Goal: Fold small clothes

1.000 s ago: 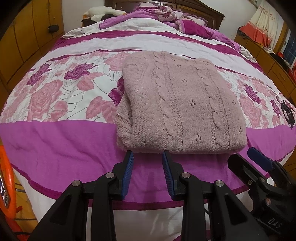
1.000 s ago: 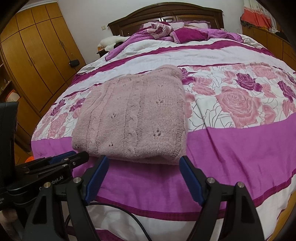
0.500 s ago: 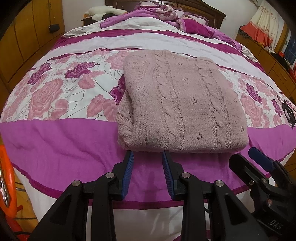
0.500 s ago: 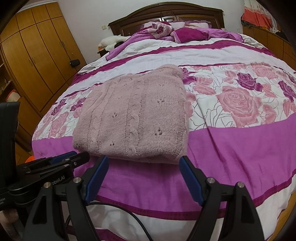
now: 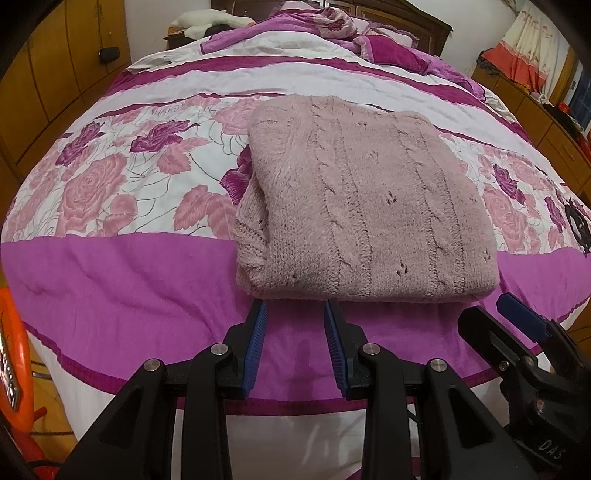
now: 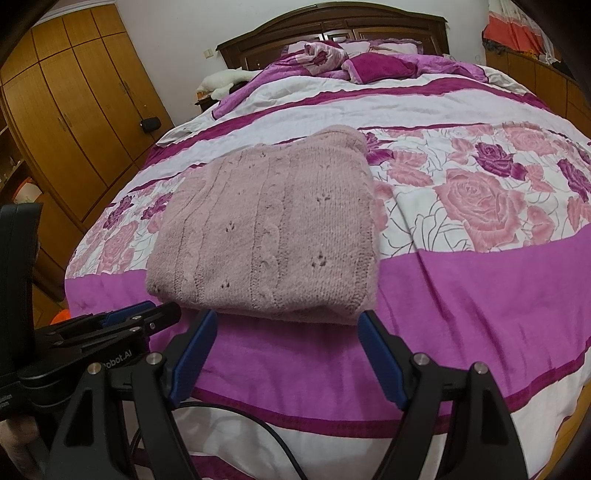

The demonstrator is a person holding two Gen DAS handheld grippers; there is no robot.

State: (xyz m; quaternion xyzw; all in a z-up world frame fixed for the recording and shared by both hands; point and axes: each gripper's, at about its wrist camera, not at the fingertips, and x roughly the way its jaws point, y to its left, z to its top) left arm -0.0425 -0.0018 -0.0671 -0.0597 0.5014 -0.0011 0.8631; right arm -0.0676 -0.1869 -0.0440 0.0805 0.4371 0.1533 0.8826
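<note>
A dusty-pink cable-knit sweater (image 5: 362,206) lies folded into a thick rectangle on the bed's floral cover (image 5: 129,280), its near edge on the plain magenta band. My left gripper (image 5: 295,310) hovers just short of that near edge, towards its left end, jaws only a little apart and nothing between them. My right gripper (image 6: 288,319) stands wide open before the sweater (image 6: 273,236), its blue pads spanning the right part of the near edge without touching it. Each gripper shows at the side of the other's view.
The bed's front edge drops off just below the grippers. Crumpled purple bedding (image 6: 351,62) is piled by the wooden headboard (image 6: 332,22). A wooden wardrobe (image 6: 74,110) stands to the left, an orange object (image 5: 14,362) low at left, and a small black item (image 5: 576,225) on the cover.
</note>
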